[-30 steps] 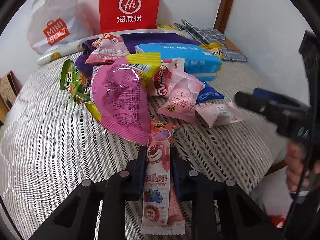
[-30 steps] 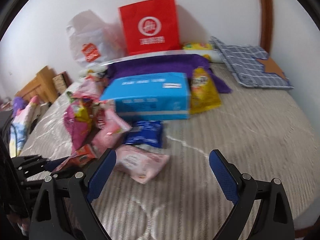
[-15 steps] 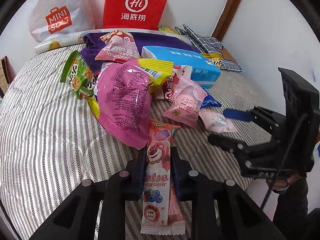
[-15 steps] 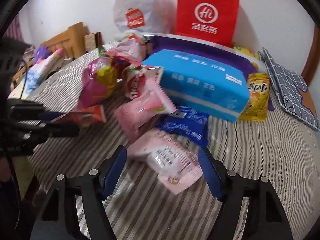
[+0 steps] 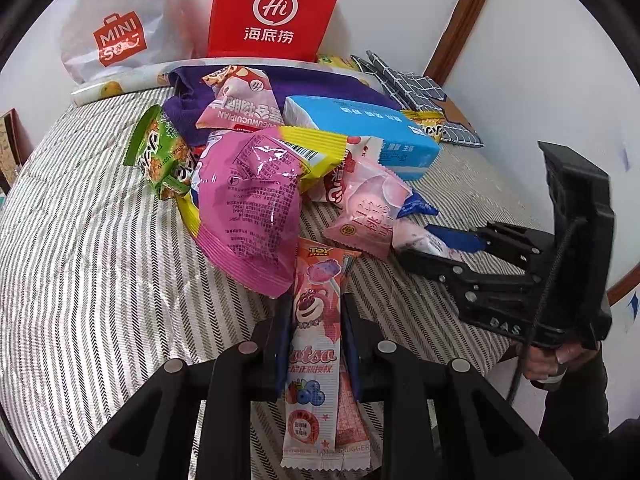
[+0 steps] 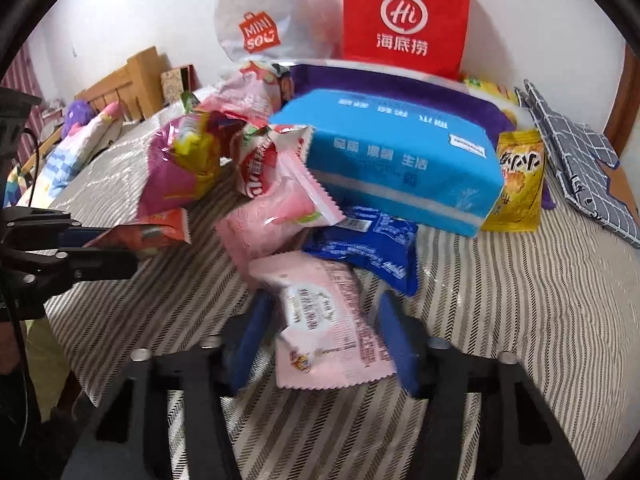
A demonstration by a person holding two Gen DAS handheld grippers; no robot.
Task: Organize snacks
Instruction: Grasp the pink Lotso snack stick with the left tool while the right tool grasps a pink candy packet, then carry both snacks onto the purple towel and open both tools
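Observation:
My left gripper (image 5: 314,312) is shut on a long pink Lotso snack packet (image 5: 316,328), with a second pink packet behind it, just above the striped bedcover (image 5: 80,260). The right wrist view shows that left gripper (image 6: 120,248) at the left with the packet (image 6: 152,232) sticking out. My right gripper (image 6: 326,328) straddles a pale pink packet (image 6: 328,320) lying in front of the snack pile. Its jaws are closing, and the blue pads (image 6: 256,328) stand close to the packet's sides. In the left wrist view the right gripper (image 5: 436,248) reaches in from the right, held by a hand.
The pile holds a big magenta bag (image 5: 248,208), a green packet (image 5: 156,152), a dark blue packet (image 6: 368,248), a yellow packet (image 6: 520,184) and a blue tissue pack (image 6: 400,160). A red paper bag (image 6: 404,16) and a white Miniso bag (image 5: 116,32) stand against the wall.
The right gripper has rolled, come closer to the pile, and narrowed its wide jaws around the pale pink packet. The left gripper keeps its hold in place.

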